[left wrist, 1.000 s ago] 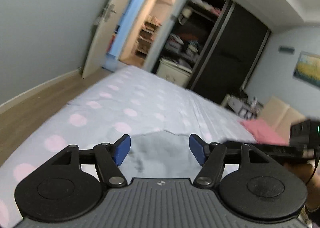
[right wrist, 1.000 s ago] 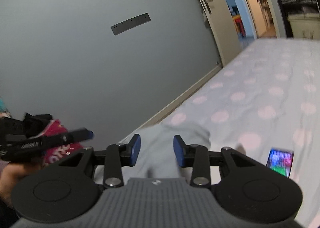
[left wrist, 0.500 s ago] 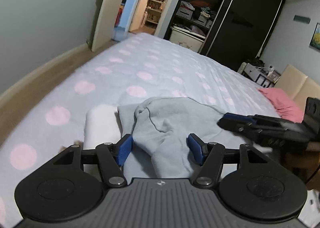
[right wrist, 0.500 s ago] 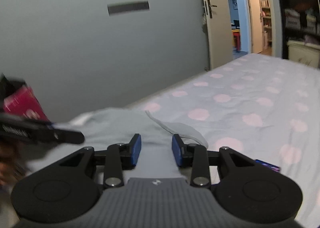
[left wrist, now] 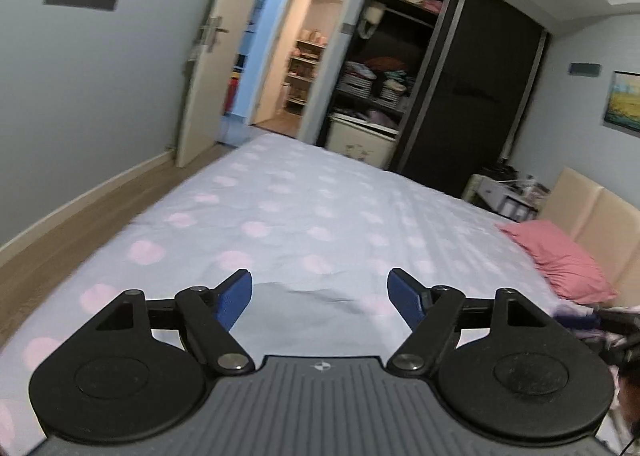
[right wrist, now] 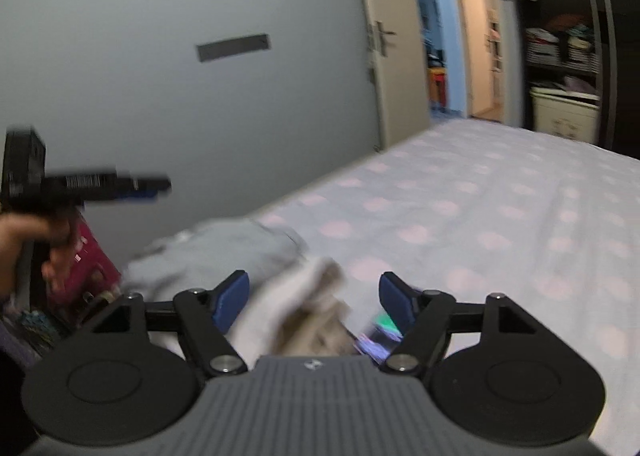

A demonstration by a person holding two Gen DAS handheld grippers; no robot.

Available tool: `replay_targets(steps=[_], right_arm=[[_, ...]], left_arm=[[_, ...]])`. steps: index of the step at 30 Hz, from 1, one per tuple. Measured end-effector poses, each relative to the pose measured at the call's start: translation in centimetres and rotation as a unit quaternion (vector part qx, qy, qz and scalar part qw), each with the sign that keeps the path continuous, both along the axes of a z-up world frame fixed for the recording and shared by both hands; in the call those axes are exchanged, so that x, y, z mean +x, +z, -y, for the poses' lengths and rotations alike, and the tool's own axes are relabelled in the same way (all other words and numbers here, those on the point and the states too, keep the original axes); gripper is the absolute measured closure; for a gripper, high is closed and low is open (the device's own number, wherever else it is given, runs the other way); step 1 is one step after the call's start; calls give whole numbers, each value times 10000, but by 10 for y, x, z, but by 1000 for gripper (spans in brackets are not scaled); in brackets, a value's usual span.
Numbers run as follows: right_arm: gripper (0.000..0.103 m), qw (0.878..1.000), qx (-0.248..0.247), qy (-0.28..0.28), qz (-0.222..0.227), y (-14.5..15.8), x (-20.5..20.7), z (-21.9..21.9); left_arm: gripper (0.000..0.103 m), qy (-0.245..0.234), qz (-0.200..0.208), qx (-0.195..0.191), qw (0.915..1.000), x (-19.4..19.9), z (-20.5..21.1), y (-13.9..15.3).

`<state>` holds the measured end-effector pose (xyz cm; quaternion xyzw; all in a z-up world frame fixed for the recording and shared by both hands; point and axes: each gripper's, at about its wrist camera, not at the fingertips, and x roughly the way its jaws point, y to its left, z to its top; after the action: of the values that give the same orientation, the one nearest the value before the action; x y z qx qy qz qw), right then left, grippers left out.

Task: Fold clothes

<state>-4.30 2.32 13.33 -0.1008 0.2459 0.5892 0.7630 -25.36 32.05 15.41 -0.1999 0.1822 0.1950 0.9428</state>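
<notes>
A grey garment [right wrist: 224,252] lies crumpled near the bed's near corner. In the left wrist view only a patch of the grey garment [left wrist: 304,310] shows, low between the fingers. My left gripper [left wrist: 320,298] hangs above it, jaws opening, and nothing touches the pads. My right gripper [right wrist: 314,298] is also opening. A blurred white and beige cloth [right wrist: 308,308] lies loose between its blue pads. In the right wrist view the left gripper [right wrist: 154,187] hovers at the left, held by a hand [right wrist: 24,228].
The bed [left wrist: 320,208] has a pale sheet with pink dots. A pink pillow [left wrist: 560,260] lies by the beige headboard. A lit phone [right wrist: 378,336] rests on the sheet under the right gripper. A pink packet [right wrist: 86,260] stands beside the bed. An open door and wardrobe stand beyond.
Both grippers' jaws have spread wider. The left gripper has risen away from the grey garment. The right gripper has swung sideways, and the cloth between its pads now lies loose.
</notes>
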Motion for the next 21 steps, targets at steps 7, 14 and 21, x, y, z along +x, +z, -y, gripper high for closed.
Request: replay_targets(steps=[7, 14, 21], right_arm=[[12, 9871, -673, -1451, 122, -23, 34, 112], [8, 9514, -937, -2918, -313, -57, 76, 176], [7, 9312, -1333, -3394, -25, -85, 97, 199]], left_arm=[[27, -1373, -178, -55, 9904, 95, 118, 2], [27, -2014, -1105, 13, 9733, 193, 236, -48], [27, -1956, -1597, 227, 9673, 244, 288, -101]])
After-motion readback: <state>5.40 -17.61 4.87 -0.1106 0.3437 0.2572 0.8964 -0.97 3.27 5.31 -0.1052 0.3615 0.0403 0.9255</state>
